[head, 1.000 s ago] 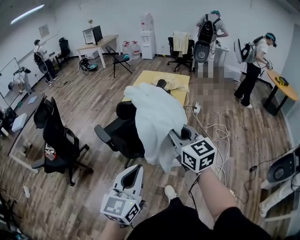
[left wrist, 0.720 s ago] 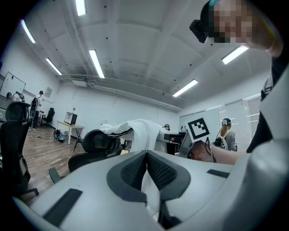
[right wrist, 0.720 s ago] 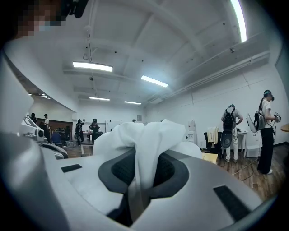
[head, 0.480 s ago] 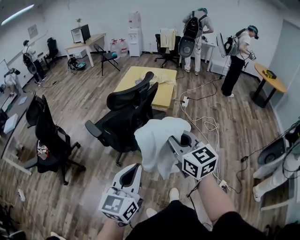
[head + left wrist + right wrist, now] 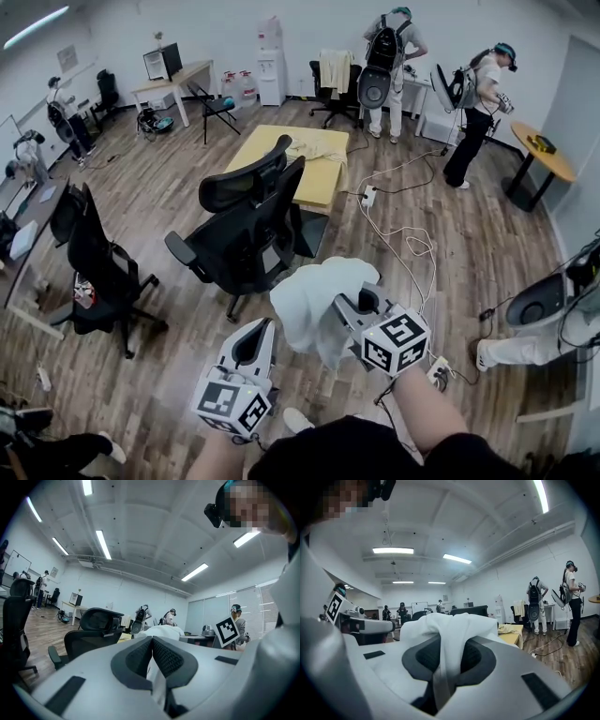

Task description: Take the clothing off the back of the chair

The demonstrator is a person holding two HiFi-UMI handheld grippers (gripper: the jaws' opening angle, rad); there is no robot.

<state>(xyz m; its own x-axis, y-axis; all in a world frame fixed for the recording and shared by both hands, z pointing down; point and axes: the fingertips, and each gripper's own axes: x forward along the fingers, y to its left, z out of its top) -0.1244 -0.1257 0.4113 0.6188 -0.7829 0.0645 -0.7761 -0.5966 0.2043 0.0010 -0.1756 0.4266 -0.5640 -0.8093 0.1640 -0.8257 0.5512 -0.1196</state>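
The black office chair [image 5: 246, 225] stands mid-floor with its backrest and headrest bare. A white garment [image 5: 314, 292] hangs bunched in front of me, clear of the chair. My right gripper [image 5: 341, 304] is shut on it. In the right gripper view the cloth [image 5: 450, 625] runs down between the dark pads [image 5: 476, 657] of the right gripper [image 5: 449, 651]. My left gripper [image 5: 261, 328] is lower left of the garment, shut, with nothing seen held. In the left gripper view the left gripper [image 5: 152, 644] shows its pads together, with the chair [image 5: 91, 630] beyond.
A yellow table [image 5: 281, 150] with a pale cloth [image 5: 319, 148] on it stands behind the chair. Another black chair [image 5: 98, 262] is at the left. Cables and a power strip [image 5: 370, 199] lie on the wood floor to the right. People [image 5: 473, 112] work along the back wall.
The white garment has come off the chair back and moved toward me with the right gripper. Both grippers have drawn back from the chair, whose backrest now shows bare.
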